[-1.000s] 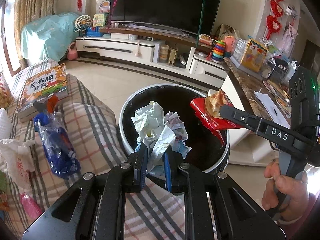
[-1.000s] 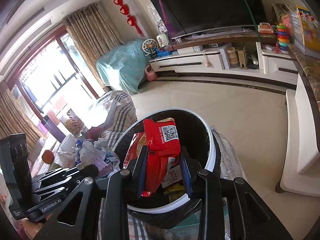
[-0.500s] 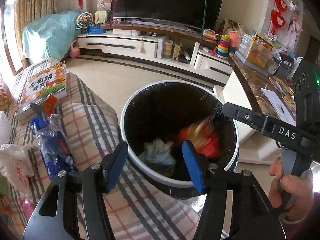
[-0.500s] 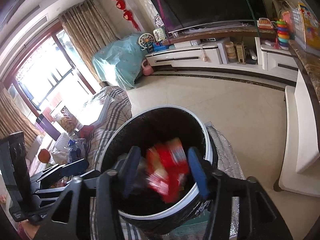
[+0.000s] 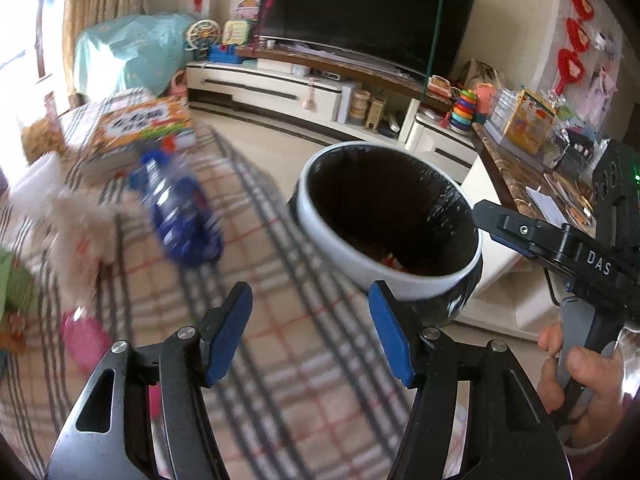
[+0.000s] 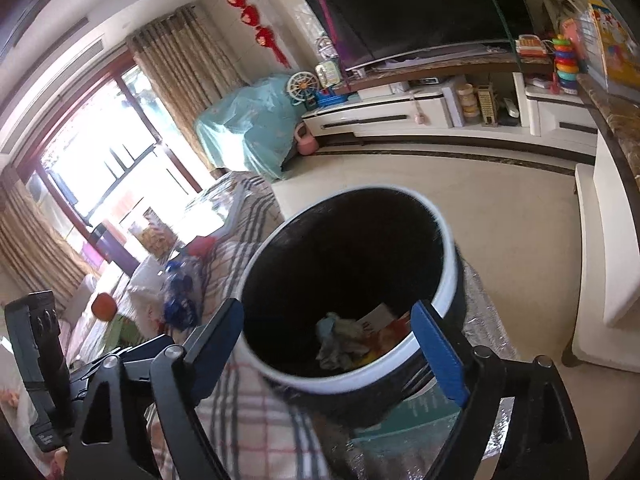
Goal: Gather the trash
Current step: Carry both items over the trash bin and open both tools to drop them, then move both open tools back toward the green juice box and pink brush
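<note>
Two sets of jaws are opening with nothing between them. Going left to right from my left wrist view: a blurred white crumpled bag (image 5: pixel 82 236) at nine o'clock, then a blue plastic wrapper (image 5: pixel 182 216) at ten, both on the plaid cloth (image 5: pixel 288 344) (soft, so things sink in). I judge both light, crinkly and slippery; I'd pinch a bunched fold. My left gripper (image 5: pixel 310 334) hangs over the cloth, the bin (image 5: pixel 384 276) at one o'clock, my right gripper (image 6: pixel 328 354) above it

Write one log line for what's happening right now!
left tongs: opening, empty | right tongs: opening, empty | bin: crumpled paper inside
</note>
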The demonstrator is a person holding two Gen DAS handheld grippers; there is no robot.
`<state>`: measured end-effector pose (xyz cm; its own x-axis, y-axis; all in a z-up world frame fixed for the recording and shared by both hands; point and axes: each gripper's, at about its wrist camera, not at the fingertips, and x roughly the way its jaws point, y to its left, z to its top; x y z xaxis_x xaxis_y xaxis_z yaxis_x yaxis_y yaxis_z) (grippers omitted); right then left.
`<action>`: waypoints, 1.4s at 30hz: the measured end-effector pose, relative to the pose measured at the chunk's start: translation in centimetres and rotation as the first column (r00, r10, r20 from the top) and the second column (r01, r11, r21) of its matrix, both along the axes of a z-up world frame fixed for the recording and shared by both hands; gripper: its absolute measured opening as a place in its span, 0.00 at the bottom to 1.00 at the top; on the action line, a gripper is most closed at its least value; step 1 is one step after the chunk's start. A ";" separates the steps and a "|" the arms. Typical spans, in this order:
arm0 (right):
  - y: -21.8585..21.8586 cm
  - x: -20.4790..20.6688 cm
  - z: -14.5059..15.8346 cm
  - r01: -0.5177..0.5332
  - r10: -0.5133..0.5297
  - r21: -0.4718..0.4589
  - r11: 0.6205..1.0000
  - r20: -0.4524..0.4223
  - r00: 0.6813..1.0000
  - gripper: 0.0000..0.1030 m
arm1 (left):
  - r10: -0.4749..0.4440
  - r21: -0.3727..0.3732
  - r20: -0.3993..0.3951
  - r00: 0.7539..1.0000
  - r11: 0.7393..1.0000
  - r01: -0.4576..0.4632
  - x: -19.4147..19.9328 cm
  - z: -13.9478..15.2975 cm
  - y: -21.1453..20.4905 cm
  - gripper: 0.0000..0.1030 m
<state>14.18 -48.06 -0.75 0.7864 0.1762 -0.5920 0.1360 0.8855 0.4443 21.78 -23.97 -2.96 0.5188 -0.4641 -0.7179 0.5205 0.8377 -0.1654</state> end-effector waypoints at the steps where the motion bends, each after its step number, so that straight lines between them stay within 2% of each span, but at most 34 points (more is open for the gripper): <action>1: 0.7 -0.3 0.0 -0.008 0.008 -0.006 1.000 0.004 1.000 0.87 | 0.010 -0.001 -0.004 1.000 1.000 -0.010 -0.3 -0.1 0.6 0.60; 12: 7.1 -1.2 0.2 -0.120 0.120 -0.018 0.993 0.020 0.993 0.89 | 0.143 -0.012 -0.052 0.988 0.990 -0.144 -2.4 -2.0 8.9 0.60; 28: 14.7 0.1 -0.2 -0.252 0.252 -0.070 0.965 -0.007 0.968 0.89 | 0.325 -0.047 -0.078 0.942 0.943 -0.330 -3.1 -2.9 19.2 0.61; 35: 17.3 0.9 -0.5 -0.309 0.309 -0.087 0.947 -0.015 0.951 0.89 | 0.376 -0.039 -0.073 0.924 0.924 -0.380 -2.3 -3.0 21.7 0.61; 42: 20.5 1.5 -0.8 -0.415 0.416 -0.133 0.900 -0.017 0.909 0.89 | 0.359 0.013 -0.013 0.933 0.933 -0.359 -0.2 -2.7 22.4 0.62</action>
